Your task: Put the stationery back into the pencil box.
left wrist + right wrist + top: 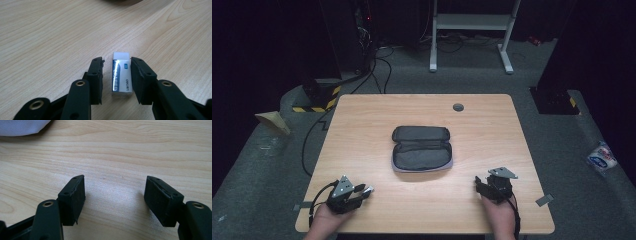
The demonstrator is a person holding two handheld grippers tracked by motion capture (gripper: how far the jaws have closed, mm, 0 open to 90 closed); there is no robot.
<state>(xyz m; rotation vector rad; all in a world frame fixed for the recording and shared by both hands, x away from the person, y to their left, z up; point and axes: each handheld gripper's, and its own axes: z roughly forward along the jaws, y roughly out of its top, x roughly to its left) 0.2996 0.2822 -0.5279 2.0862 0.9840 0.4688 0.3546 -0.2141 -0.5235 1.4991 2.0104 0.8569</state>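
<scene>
A white eraser [121,75] in a blue and silver sleeve lies flat on the wooden table [492,135], near the front left. My left gripper [117,61] is open with one jaw on each side of the eraser. A thin gap shows on the left side, and the right jaw is close against the sleeve. In the high view the left gripper [364,190] sits low at the table's front left and the eraser [368,189] shows as a pale spot at its tip. My right gripper [115,180] is open over bare wood, at the front right [478,184].
A dark pencil case [422,149] lies unzipped and open flat at the table's middle, its pale grey edge [22,126] at the top left of the right gripper view. A round grommet [458,107] sits near the table's far edge. Cables and a desk frame stand on the floor behind.
</scene>
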